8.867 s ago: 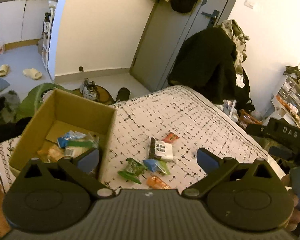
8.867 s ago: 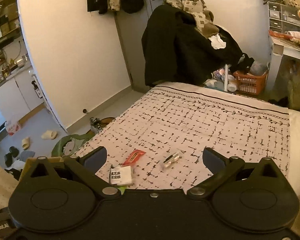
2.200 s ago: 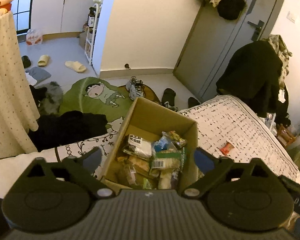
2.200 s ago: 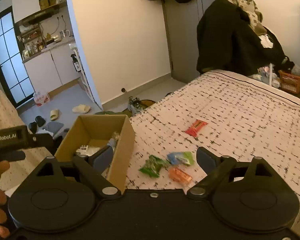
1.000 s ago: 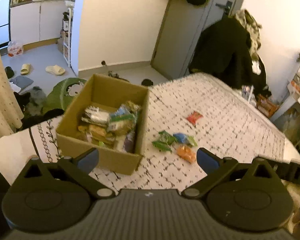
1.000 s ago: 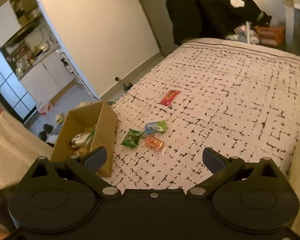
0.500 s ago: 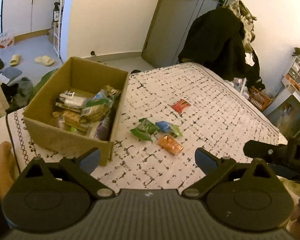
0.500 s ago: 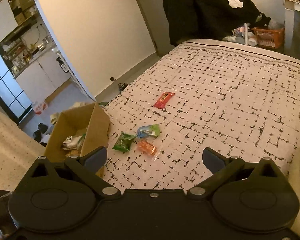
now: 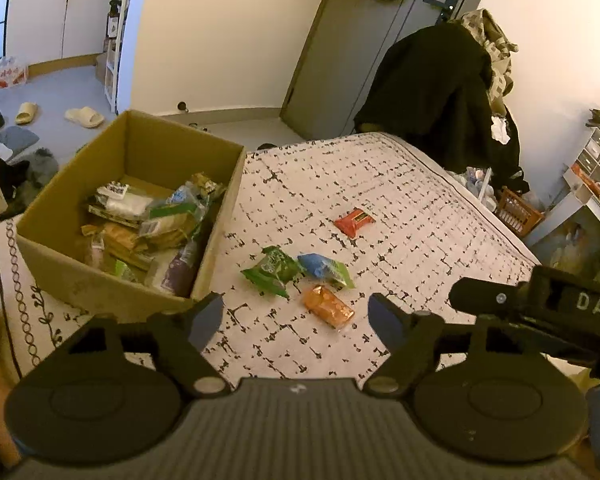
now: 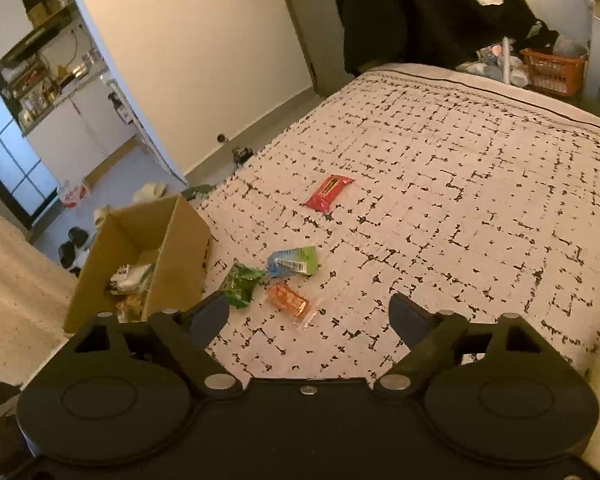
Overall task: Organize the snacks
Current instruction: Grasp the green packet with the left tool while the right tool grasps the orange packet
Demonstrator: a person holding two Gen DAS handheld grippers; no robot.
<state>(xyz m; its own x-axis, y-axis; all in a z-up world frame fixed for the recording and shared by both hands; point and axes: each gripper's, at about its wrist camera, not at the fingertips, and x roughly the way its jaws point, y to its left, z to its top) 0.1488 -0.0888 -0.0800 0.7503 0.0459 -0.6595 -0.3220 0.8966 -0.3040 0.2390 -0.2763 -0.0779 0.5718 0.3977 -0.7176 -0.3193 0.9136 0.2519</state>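
The left gripper (image 9: 295,318) hung above the bed (image 9: 400,200) with its fingers (image 9: 204,320) spread wide apart and nothing between them. The right gripper (image 10: 308,318) was likewise held over the bed, its fingers (image 10: 208,316) apart and empty; its dark body also showed at the right edge of the left wrist view.

A cardboard box (image 9: 112,288) stood open at the bed's left edge, near the corner beside the doorway. It held a loose heap of wrapped snacks (image 9: 148,224), among them a white packet at the back and tan, green and purple packs toward the front.

Four snacks lay on the patterned bedcover, outside the box. A green packet (image 9: 272,270) lay nearest the box, a little way off its right wall. A blue and green packet (image 9: 326,270) lay just beside it, on the side away from the box, the two seeming to touch at a corner. An orange packet (image 9: 328,306) lay just in front of that pair, closest to both grippers. A red packet (image 9: 354,221) lay apart from the three, further up the bed toward its far edge.

From the right wrist view the same layout appeared: box (image 10: 180,256), green packet (image 10: 240,284), blue and green packet (image 10: 294,262), orange packet (image 10: 290,300) and red packet (image 10: 329,193).
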